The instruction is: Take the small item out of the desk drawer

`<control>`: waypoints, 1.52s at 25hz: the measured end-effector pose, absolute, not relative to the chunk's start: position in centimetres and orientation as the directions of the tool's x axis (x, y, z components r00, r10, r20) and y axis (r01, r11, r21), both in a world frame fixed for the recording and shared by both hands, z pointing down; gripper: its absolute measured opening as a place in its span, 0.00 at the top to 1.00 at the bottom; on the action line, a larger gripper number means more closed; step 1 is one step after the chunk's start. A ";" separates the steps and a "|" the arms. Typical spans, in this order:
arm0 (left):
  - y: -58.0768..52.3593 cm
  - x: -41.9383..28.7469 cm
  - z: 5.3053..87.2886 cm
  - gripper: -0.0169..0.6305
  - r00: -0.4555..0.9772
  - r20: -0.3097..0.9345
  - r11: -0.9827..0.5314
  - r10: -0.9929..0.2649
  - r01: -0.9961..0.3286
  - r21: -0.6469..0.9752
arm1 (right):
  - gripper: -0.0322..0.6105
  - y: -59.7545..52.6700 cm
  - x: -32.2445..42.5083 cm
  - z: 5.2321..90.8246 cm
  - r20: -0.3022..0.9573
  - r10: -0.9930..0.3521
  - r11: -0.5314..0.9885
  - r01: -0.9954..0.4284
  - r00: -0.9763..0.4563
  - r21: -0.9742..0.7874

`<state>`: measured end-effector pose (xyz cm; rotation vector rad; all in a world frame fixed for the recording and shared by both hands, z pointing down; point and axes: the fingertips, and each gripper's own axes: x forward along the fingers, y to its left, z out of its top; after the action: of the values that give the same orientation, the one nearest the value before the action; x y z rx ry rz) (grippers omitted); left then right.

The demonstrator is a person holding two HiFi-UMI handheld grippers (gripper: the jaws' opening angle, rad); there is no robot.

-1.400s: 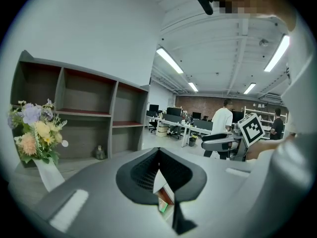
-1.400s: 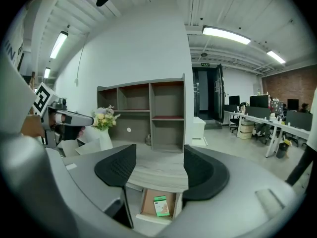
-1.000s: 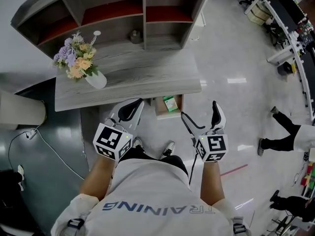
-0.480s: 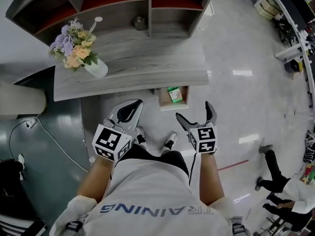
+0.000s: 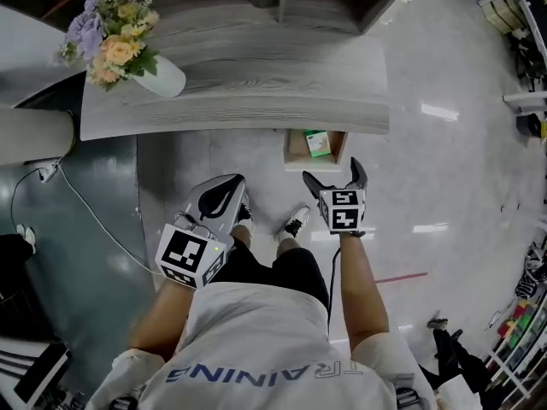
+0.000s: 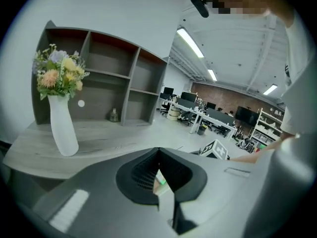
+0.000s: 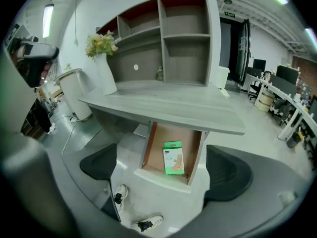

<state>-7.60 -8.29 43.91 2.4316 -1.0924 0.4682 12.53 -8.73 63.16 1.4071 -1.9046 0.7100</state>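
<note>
A small green and white box point(image 5: 318, 143) point(image 7: 173, 157) lies flat in the open wooden drawer point(image 5: 295, 150) point(image 7: 153, 148) that sticks out under the grey desk point(image 5: 256, 101) point(image 7: 163, 105). My right gripper point(image 5: 333, 176) point(image 7: 166, 172) is open, just in front of the drawer and above its front edge, with nothing between its jaws. Lower at the left, my left gripper point(image 5: 224, 193) point(image 6: 159, 175) is shut and empty, off to the left of the drawer.
A white vase of flowers point(image 5: 128, 58) point(image 6: 59, 108) stands on the desk's left end. A shelf unit point(image 7: 168, 38) rises at the desk's back. A pale bin point(image 5: 30, 135) and a cable point(image 5: 85, 212) lie left. My shoes point(image 5: 295, 222) are below the drawer.
The head view has moved closer to the desk. My right gripper has moved forward and left toward the drawer's front. The left gripper has stayed shut in about the same place.
</note>
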 end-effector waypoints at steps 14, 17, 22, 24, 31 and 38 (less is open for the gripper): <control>-7.5 -7.1 51.8 0.97 0.604 0.537 -0.529 -0.588 -0.790 0.310 | 0.09 -13.3 13.5 76.8 0.840 -0.530 0.266 -0.963 -0.111 0.040; -7.1 -7.5 52.4 0.98 0.611 0.534 -0.529 -0.584 -0.786 0.319 | 0.10 -13.9 13.7 78.5 0.850 -0.516 0.266 -0.963 -0.102 0.046; -7.4 -9.3 53.5 0.98 0.583 0.547 -0.488 -0.601 -0.810 0.326 | 0.10 -15.2 14.0 80.8 0.855 -0.514 0.248 -0.966 -0.070 0.070; -7.4 -9.7 54.0 0.97 0.574 0.554 -0.477 -0.604 -0.816 0.326 | 0.12 -15.6 14.0 81.3 0.859 -0.509 0.244 -0.966 -0.053 0.085; -6.8 -10.7 55.5 0.98 0.545 0.581 -0.444 -0.604 -0.836 0.322 | 0.14 -16.2 13.7 83.1 0.875 -0.483 0.249 -0.963 -0.030 0.105; -6.6 -11.6 56.1 0.98 0.515 0.607 -0.423 -0.605 -0.854 0.302 | 0.18 -16.4 14.1 83.6 0.882 -0.472 0.233 -0.964 0.003 0.128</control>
<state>-11.63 -6.60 56.06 2.1712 -1.1857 0.5536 14.09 -16.41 83.55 1.3727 -1.6101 0.6909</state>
